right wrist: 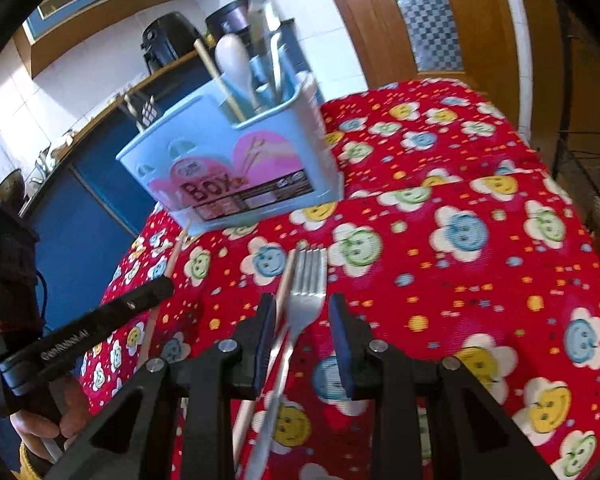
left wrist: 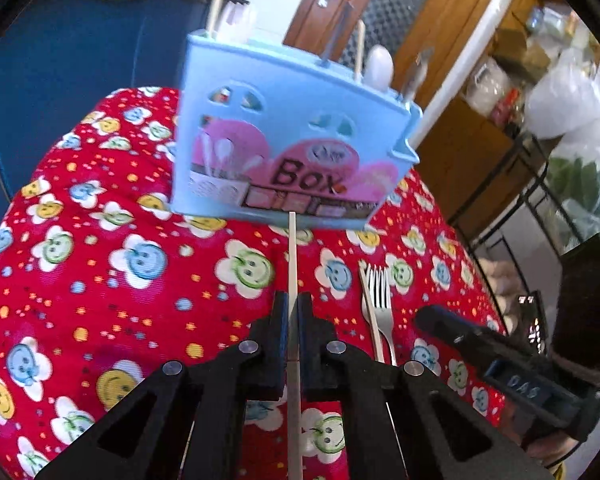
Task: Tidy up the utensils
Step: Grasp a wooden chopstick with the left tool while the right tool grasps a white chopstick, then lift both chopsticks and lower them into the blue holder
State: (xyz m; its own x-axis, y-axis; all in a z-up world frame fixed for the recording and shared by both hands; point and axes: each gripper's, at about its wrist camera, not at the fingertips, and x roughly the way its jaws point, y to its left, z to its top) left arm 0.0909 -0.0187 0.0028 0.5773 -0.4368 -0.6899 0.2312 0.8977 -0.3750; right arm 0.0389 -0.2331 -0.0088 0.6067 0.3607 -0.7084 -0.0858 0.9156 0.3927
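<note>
A single pale chopstick [left wrist: 293,256] is clamped between the closed jaws of the left gripper [left wrist: 293,308], its tip pointing at 12 o'clock toward the blue utensil box [left wrist: 292,128], which stands on the bench under a red smiley-flower cloth [left wrist: 100,240]. The right gripper [right wrist: 302,312] is held with jaws apart around a steel fork [right wrist: 306,280] and a second chopstick [right wrist: 284,284]; no contact can be told. More utensils are seen upright in the box.

Wooden door [right wrist: 384,20], white tiled wall [right wrist: 16,120], blue cabinets [left wrist: 80,60], possibly kitchen.
</note>
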